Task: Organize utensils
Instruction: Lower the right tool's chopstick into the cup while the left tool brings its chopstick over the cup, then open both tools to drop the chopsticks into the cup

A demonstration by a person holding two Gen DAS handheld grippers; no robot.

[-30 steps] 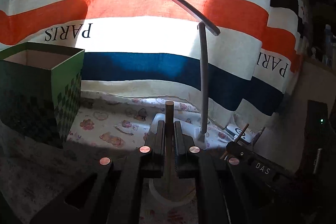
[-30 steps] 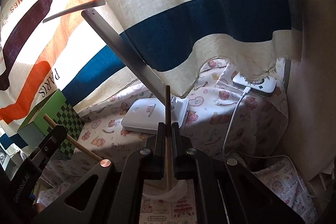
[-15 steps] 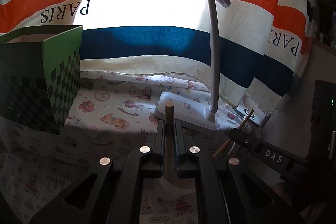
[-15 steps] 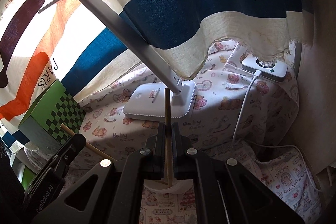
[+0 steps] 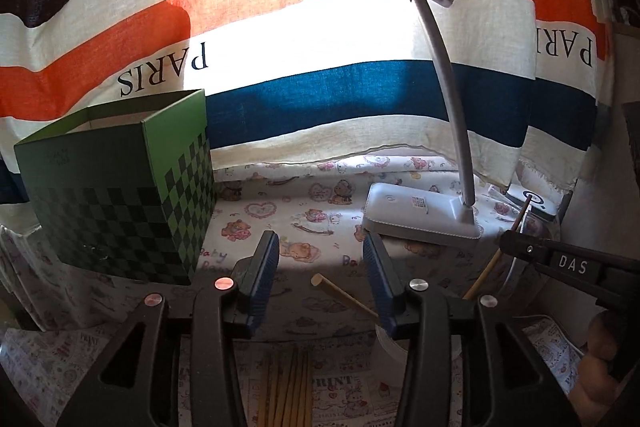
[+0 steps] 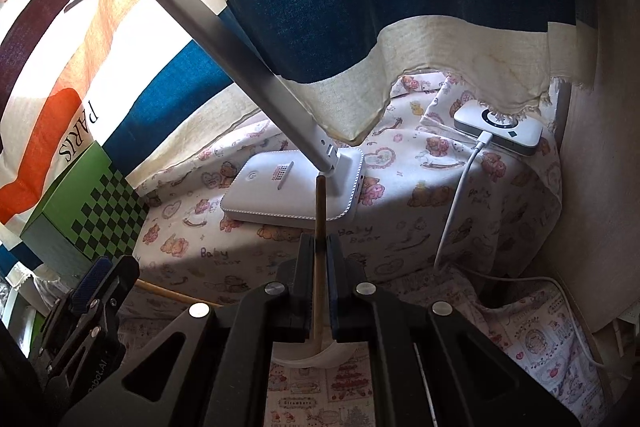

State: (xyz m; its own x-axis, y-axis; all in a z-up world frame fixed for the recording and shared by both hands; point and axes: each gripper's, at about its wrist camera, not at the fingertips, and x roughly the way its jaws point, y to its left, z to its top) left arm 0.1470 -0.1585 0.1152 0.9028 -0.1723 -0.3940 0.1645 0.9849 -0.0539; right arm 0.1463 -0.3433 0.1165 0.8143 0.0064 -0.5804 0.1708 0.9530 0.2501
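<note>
Since a second ago my left gripper [image 5: 320, 269] has just been opening; its blue-padded jaws now stand apart, and the thin wooden chopstick [image 5: 345, 295] they had pinched upright lies tilted across the gap, its round end free and its lower part leaning against the right-hand jaw. I cannot tell whether the pad still touches it.

Nearest to me, below the left gripper, a bundle of pale wooden chopsticks [image 5: 289, 387] lies side by side on the printed paper mat [image 5: 340, 391]. Just right of them stands a small white cup [image 5: 390, 345], mostly hidden by the jaw; the loose chopstick slants down toward it, though I cannot see whether its tip is inside.

My right gripper [image 6: 320, 251] is pressed together on a second wooden chopstick [image 6: 319, 211], held upright, its lower end going down into the rim of the same white cup [image 6: 316, 357].

Farther out, on the cartoon-bear tablecloth [image 5: 312, 211], an open-topped green cardboard box with a dark checker pattern [image 5: 116, 203] stands to the left; I can see only bare inner wall. To the right sits a white desk lamp [image 5: 420, 217] with a grey curved arm. Beyond it a white power bank [image 6: 500, 129] lies with a white cable [image 6: 456, 195] plugged in. Behind everything hangs a striped orange, blue and cream curtain [image 5: 320, 39].
</note>
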